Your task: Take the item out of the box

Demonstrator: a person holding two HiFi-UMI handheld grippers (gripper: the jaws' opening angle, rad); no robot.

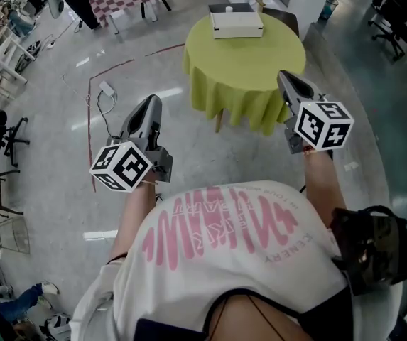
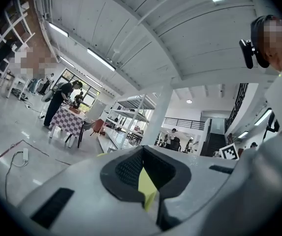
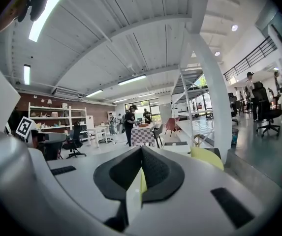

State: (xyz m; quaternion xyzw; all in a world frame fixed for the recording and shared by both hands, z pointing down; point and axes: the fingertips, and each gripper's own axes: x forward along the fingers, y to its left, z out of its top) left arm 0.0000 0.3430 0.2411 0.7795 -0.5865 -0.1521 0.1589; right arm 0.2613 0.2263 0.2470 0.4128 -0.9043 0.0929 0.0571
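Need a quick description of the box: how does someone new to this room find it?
In the head view, find the round table draped in a yellow-green cloth, upper middle of the picture. The box lies at its far edge: flat, white, rectangular, the only thing on that cloth.

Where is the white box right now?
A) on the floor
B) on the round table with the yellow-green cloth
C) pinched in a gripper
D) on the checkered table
B: in the head view the white box sits on the far side of the round table with the yellow-green cloth, and nothing is touching it.
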